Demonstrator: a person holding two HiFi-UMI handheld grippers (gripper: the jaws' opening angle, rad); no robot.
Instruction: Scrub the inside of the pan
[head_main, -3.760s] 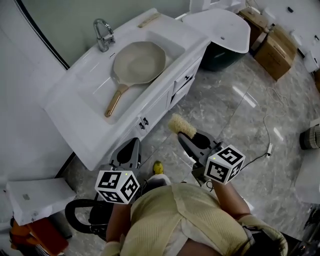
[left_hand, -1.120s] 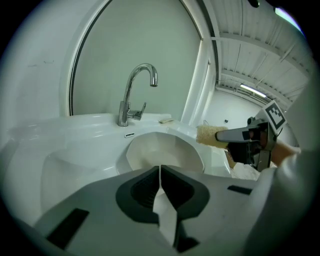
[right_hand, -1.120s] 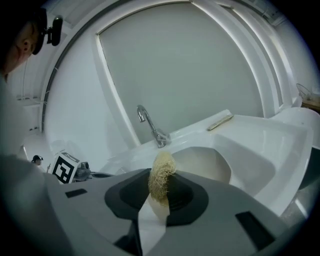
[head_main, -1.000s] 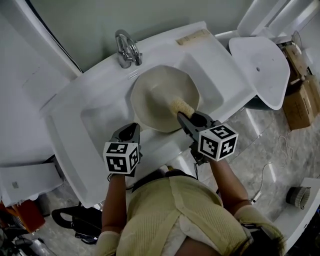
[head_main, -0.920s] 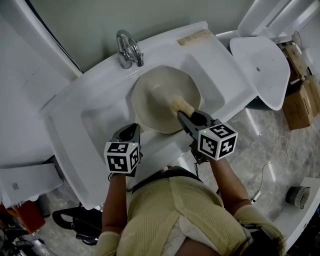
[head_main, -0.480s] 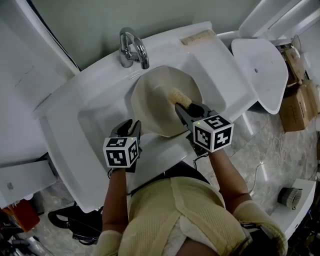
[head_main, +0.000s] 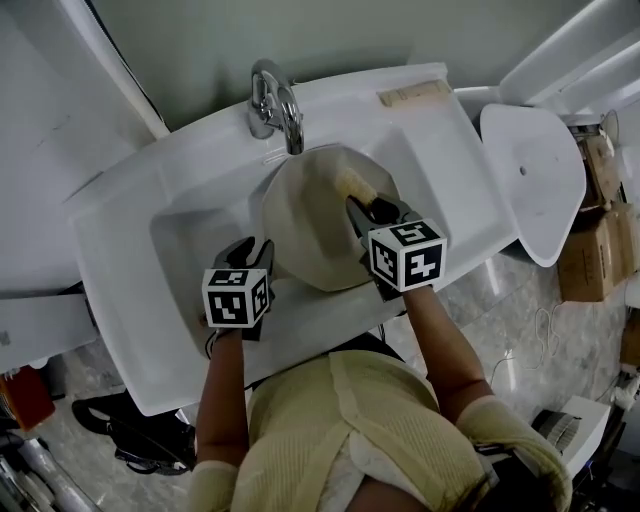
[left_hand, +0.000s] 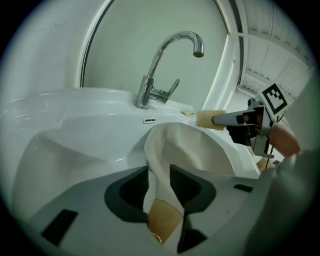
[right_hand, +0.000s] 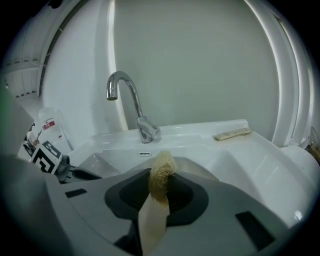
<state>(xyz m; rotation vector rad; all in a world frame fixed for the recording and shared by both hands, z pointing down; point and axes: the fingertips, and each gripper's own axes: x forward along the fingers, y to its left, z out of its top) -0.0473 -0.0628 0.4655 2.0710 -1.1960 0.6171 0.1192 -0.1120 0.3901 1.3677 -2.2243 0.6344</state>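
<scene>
And here we are over the white ceramic sink, set in a white worktop. The cream-coloured round pan sits down in the basin, tipped up on its edge, with its inside facing the right-hand side. Its long cream handle, brown at the end, runs back toward the person on the left.

The left claw is right there at that handle. Its jaws have just been opening and now stand wide. The handle stands up between the two dark pads, but they are not squeezing it. So nothing is held on that side just yet.

Over on the right, the right claw is clamped on a straw-coloured fibrous loofah scrubber. Its flat beige stem is pinched between the jaws and the bristly head sticks out in front. That head is up by the far rim of the pan, on the inner side. Whether it actually touches the surface, I can't tell from here.

Behind the pan the curved chrome tap arches over the basin, its spout just above the pan's back rim. A small flat beige packet lies on the back right corner of the worktop, well apart from the action.
</scene>
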